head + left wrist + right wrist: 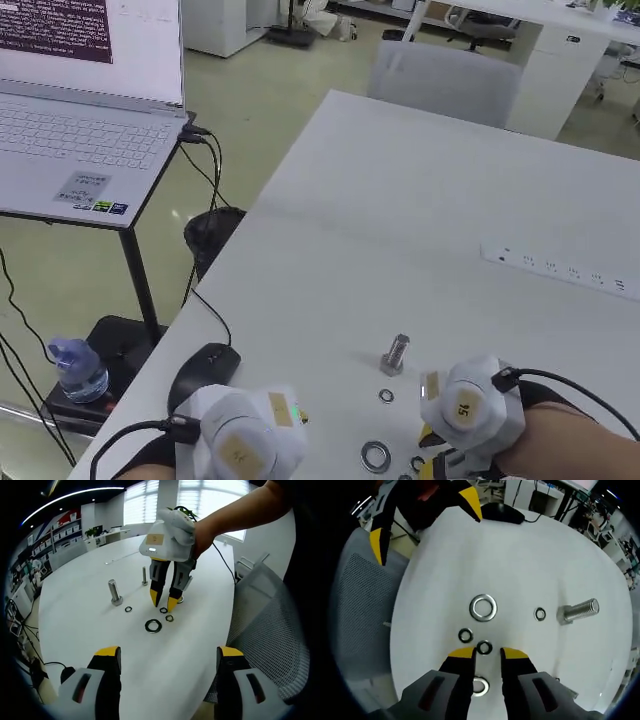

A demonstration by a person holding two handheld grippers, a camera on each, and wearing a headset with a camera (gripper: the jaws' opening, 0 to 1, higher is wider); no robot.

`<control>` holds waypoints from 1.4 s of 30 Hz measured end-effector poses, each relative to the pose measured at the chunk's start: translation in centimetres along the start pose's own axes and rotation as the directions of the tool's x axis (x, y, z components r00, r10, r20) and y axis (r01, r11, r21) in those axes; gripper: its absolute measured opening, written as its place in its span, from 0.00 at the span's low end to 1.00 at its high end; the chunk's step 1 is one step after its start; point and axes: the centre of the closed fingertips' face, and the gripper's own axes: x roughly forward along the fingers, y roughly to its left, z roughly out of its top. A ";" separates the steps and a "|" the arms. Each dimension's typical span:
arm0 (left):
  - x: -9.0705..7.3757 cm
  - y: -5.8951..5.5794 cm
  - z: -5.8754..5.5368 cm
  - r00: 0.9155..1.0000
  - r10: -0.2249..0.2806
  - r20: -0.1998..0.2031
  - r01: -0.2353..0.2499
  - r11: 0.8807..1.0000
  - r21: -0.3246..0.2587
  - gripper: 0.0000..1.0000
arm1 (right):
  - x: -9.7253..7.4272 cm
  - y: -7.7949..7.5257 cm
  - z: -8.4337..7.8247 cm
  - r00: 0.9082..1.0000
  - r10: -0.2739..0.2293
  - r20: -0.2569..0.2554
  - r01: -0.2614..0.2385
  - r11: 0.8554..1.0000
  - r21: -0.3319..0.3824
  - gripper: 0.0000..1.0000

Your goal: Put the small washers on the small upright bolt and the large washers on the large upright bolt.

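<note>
left tool point(168, 652) spread wide by table point(75, 595) edge, right tool point(488, 653) narrowly parted at small washer point(484, 647), wide tabletop beyond

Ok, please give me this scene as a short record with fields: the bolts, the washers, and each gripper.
surface: white table
large bolt: upright, no washer on it
small bolt: upright, beyond the large one
large washer: flat on the table
small washers: at least three, loose on the table
left gripper: jaws wide open, holding nothing
right gripper: jaws narrowly open, tips pointing down by a small washer, holding nothing
</note>
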 end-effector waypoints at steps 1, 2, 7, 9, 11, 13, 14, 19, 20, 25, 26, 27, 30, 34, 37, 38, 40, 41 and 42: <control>0.0 0.0 0.0 1.000 0.000 0.000 0.000 1.000 0.000 0.78 | 0.0 0.0 0.0 1.000 -0.001 -0.001 0.001 1.000 -0.002 0.21; 0.0 0.0 0.0 1.000 0.000 0.001 0.000 1.000 -0.001 0.77 | 0.0 0.0 0.0 1.000 -0.002 -0.002 0.002 1.000 -0.007 0.20; 0.0 0.0 0.0 1.000 -0.001 0.001 0.001 1.000 0.001 0.77 | 0.0 0.4 0.1 1.000 0.001 -0.008 -0.001 0.999 -0.043 0.17; 0.0 0.0 -0.1 1.000 0.000 -0.001 0.000 1.000 0.000 0.77 | 0.0 0.4 0.1 1.000 0.002 -0.009 -0.002 0.999 -0.048 0.16; -0.1 -0.1 0.0 1.000 0.000 0.007 0.000 1.000 -0.007 0.77 | 0.0 0.4 0.1 1.000 0.004 -0.016 -0.004 0.999 -0.052 0.15; -0.1 -0.1 -0.1 1.000 0.000 0.004 0.000 1.000 -0.005 0.76 | 0.1 0.5 0.2 1.000 0.003 -0.031 -0.005 0.998 -0.065 0.15; 0.0 -0.2 -0.2 1.000 0.000 0.003 0.000 1.000 -0.005 0.76 | 0.1 0.5 0.2 0.999 0.002 -0.037 -0.005 0.998 -0.070 0.15; 0.0 -0.3 -0.3 1.000 -0.001 0.002 0.001 1.000 -0.006 0.76 | 0.2 0.4 0.2 0.998 0.002 -0.067 -0.007 0.997 -0.073 0.15; 0.0 -0.3 -0.3 1.000 -0.001 0.001 0.001 1.000 -0.008 0.75 | 0.2 0.4 0.1 0.997 0.001 -0.074 -0.006 0.998 -0.069 0.15; 0.0 -0.2 -0.4 1.000 -0.001 -0.003 0.001 1.000 -0.009 0.74 | 0.2 0.3 0.0 0.996 -0.002 -0.086 -0.002 0.998 -0.056 0.15; 0.0 -0.2 -0.4 1.000 0.000 -0.002 0.000 1.000 -0.010 0.74 | 0.2 0.4 0.0 0.996 -0.004 -0.087 -0.001 0.998 -0.056 0.14; 0.0 -0.3 -0.4 1.000 0.000 -0.004 0.000 1.000 -0.011 0.74 | 0.2 0.3 0.0 0.996 -0.005 -0.087 0.000 0.998 -0.055 0.14; 0.0 -0.3 -0.4 1.000 -0.001 -0.003 0.001 1.000 -0.012 0.73 | 0.2 0.3 0.0 0.996 -0.006 -0.087 0.002 0.999 -0.049 0.14; 0.0 -0.4 -0.4 1.000 0.000 -0.004 0.000 1.000 -0.012 0.73 | 0.2 0.3 0.0 0.996 -0.008 -0.094 0.005 0.999 -0.035 0.14; -0.1 -0.3 -0.4 1.000 0.002 -0.003 -0.002 1.000 -0.013 0.73 | 0.2 0.3 0.0 0.996 -0.012 -0.093 0.010 1.000 -0.027 0.14; -0.1 -0.3 -0.5 1.000 0.002 -0.004 -0.002 1.000 -0.013 0.73 | 0.2 0.3 0.0 0.996 -0.012 -0.092 0.010 1.000 -0.026 0.13; -0.1 -0.3 -0.5 1.000 0.001 -0.004 -0.001 1.000 -0.013 0.73 | 0.2 0.2 0.0 0.997 -0.012 -0.077 0.012 1.000 -0.003 0.13; -0.2 -0.3 -0.5 1.000 0.002 -0.005 -0.002 1.000 -0.013 0.73 | 0.1 0.2 0.0 0.997 -0.012 -0.072 0.011 1.000 -0.001 0.13; -0.2 -0.3 -0.5 1.000 0.003 -0.006 -0.003 1.000 -0.012 0.73 | 0.1 0.2 0.0 0.998 -0.011 -0.066 0.012 1.000 0.008 0.13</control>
